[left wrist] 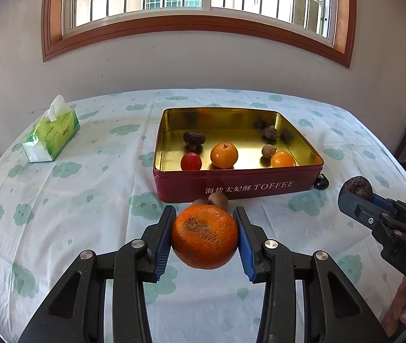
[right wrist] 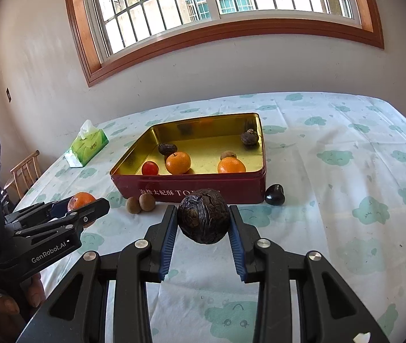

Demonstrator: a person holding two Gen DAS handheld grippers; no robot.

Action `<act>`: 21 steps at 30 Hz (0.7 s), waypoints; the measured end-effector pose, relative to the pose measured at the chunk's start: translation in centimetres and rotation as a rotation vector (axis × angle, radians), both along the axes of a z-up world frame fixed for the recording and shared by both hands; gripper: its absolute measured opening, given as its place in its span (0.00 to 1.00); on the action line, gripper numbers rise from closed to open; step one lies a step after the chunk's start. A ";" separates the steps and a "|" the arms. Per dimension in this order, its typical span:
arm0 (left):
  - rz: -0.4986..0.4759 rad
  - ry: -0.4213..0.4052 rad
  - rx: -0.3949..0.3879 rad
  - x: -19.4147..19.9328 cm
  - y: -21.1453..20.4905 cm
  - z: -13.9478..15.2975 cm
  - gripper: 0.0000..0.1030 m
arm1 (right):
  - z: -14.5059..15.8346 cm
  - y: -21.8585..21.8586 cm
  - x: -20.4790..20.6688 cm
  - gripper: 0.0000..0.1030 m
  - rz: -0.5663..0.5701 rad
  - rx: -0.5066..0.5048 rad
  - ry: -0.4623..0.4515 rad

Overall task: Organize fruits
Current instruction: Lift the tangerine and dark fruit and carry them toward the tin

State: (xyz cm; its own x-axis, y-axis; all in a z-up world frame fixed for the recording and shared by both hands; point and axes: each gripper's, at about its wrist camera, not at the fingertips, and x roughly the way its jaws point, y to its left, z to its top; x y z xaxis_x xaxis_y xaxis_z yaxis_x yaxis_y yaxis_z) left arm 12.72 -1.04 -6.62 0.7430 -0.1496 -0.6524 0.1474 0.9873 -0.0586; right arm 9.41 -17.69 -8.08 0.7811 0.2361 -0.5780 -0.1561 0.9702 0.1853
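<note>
While the left gripper [left wrist: 205, 235] has its jaws clamped on a scarred round orange tangerine [left wrist: 204, 236], the right gripper [right wrist: 203, 223] pinches a wrinkled dark-brown round fruit [right wrist: 203, 219], both held above the counter [right wrist: 346, 200] before the red metal tin [left wrist: 238, 184] lettered "TOFFEE"; the left gripper's body reads "GenRobot.AI".

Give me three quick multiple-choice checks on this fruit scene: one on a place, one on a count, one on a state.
1. Where do the two small brown fruits lie?
A. in the tin
B. on the cloth before the tin
C. by the tissue pack

2. How many oranges lie in the tin?
A. one
B. two
C. four

3. What does the right gripper hold?
A. nothing
B. a tomato
C. a dark wrinkled fruit

Key: 1 B, they sit outside its front wall; 2 B, two orange fruits inside; 3 C, pads press its sides.
</note>
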 end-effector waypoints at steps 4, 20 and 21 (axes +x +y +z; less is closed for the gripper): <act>0.006 -0.019 0.004 -0.8 -0.2 0.7 0.41 | 0.7 -0.1 -0.9 0.32 0.000 0.003 -0.017; 0.005 -0.075 0.018 -3.2 -1.2 2.9 0.41 | 2.9 -0.8 -3.6 0.32 -0.008 0.005 -0.076; 0.005 -0.077 0.018 -3.5 -1.2 3.1 0.41 | 3.0 -0.8 -3.7 0.32 -0.007 0.007 -0.080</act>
State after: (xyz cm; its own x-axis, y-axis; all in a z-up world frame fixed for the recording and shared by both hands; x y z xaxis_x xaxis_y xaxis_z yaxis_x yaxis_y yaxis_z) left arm 9.25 -2.22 -3.54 0.7918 -0.1339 -0.5959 0.1455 0.9889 -0.0290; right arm 5.70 -18.50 -5.06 0.8263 0.2345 -0.5121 -0.1642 0.9700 0.1793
